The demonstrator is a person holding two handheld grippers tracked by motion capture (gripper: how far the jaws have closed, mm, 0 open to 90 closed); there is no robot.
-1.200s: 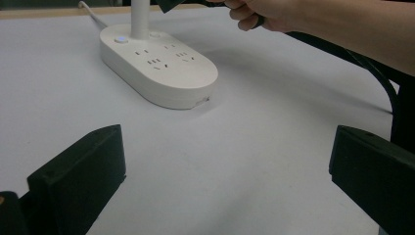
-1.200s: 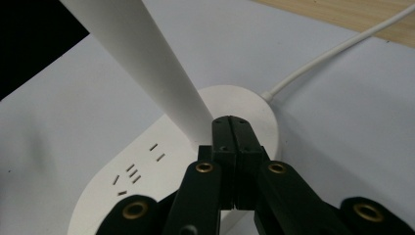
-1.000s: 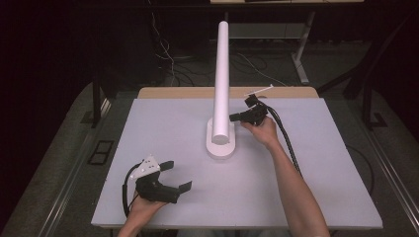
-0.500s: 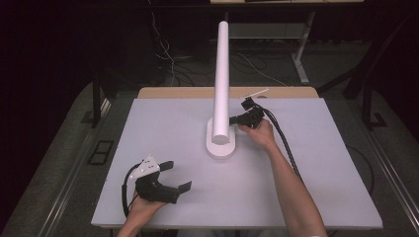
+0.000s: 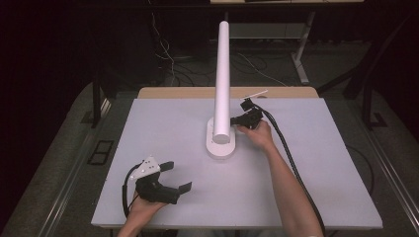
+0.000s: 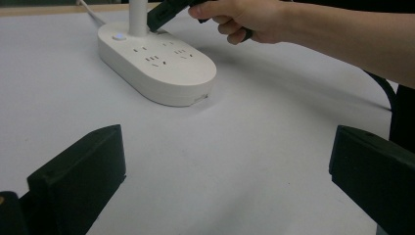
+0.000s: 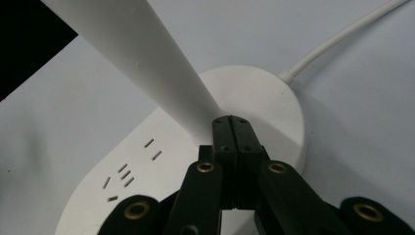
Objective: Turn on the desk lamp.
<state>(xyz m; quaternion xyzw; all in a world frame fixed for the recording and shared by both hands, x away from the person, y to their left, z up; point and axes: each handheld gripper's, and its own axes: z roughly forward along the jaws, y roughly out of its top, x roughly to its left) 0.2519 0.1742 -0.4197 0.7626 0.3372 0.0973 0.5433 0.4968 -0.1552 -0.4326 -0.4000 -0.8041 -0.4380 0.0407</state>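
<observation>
White lamp base point(image 5: 221, 144) on the counter point(image 5: 306, 168): your right gripper point(image 7: 231, 128), fingers pressed together holding nothing, tips against its post point(image 5: 223, 74). Left gripper point(image 5: 175, 177) rests apart, fingers wide.

Open left claw point(image 6: 230, 181) faces white socket base point(image 6: 156, 66).

1. In the high view your table point(image 5: 306, 168) is bright and evenly lit, but the room around it, at the top and both sides of the frame, is almost black.
2. Light falls from above. Shadows there are soft and small.
3. In the left gripper view your arm point(image 6: 342, 39) throws a pale grey shadow on the table, right of the middle.
4. The two black jaws at the bottom corners look a little blurry, as they are so close.
5. In the right gripper view the white pole point(image 7: 147, 63) at the upper left is soft and stretched. The upper left corner is black.
</observation>
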